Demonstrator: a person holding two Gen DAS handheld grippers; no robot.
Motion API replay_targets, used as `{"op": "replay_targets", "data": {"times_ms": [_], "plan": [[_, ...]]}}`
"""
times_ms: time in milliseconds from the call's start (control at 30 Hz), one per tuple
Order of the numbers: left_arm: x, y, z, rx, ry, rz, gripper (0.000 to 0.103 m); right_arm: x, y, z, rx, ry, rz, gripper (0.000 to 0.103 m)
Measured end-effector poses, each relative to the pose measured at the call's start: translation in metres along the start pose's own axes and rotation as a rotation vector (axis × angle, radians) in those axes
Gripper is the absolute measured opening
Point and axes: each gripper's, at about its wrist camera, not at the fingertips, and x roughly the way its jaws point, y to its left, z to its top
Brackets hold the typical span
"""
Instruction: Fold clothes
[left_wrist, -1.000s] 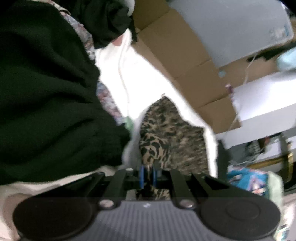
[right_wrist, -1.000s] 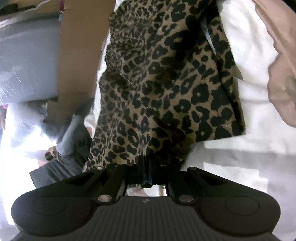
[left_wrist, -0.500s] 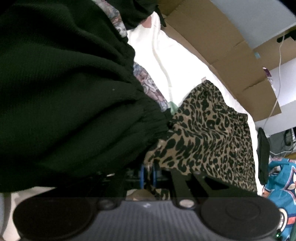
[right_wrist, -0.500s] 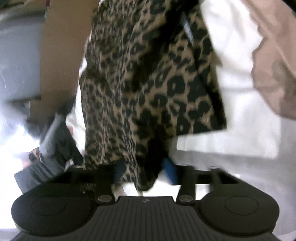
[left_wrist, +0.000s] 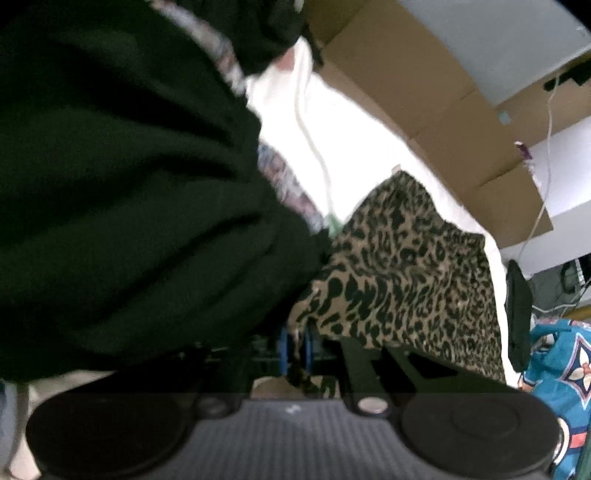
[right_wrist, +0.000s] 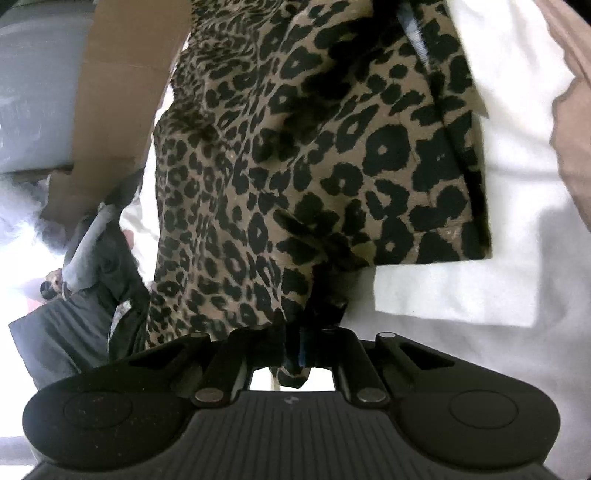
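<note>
Half a second ago the right gripper (right_wrist: 301, 354) had spread off the leopard-print garment (right_wrist: 295, 155); now its jaws are pinched on the cloth's near edge, low centre, so the fold can go on. The left gripper (left_wrist: 295, 350) is likewise clamped on a corner (left_wrist: 301, 325), the garment spread over the white sheet (left_wrist: 332, 122) beside the dark green garment (left_wrist: 122, 192) at left.
</note>
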Motion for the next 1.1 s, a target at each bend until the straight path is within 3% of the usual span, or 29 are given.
{"op": "replay_targets", "data": {"times_ms": [100,167,267,533,667,733,1100], "plan": [[0.001,-0.001,0.005,-0.002,-0.013,0.015,0.009,0.003,0.001,-0.002,-0.016,0.031,-0.018,0.009],[0.003,-0.001,0.007,-0.005,-0.019,0.026,0.009,-0.003,-0.001,-0.002,-0.003,0.032,-0.012,0.029],[0.007,-0.003,0.006,0.010,-0.021,0.054,0.010,-0.016,-0.003,-0.001,0.002,0.007,0.009,0.045],[0.003,-0.011,0.010,0.040,-0.039,0.086,0.017,-0.071,-0.018,0.013,-0.012,-0.107,0.018,0.047],[-0.012,-0.016,0.017,0.033,-0.102,0.120,0.046,-0.090,-0.029,0.022,0.001,-0.159,0.041,0.057],[-0.017,-0.022,0.020,0.043,-0.122,0.146,0.046,-0.098,-0.036,0.028,0.012,-0.188,0.036,0.060],[-0.022,-0.052,0.025,0.079,-0.148,0.084,0.049,-0.108,-0.068,0.052,0.099,-0.287,0.008,0.060]]}}
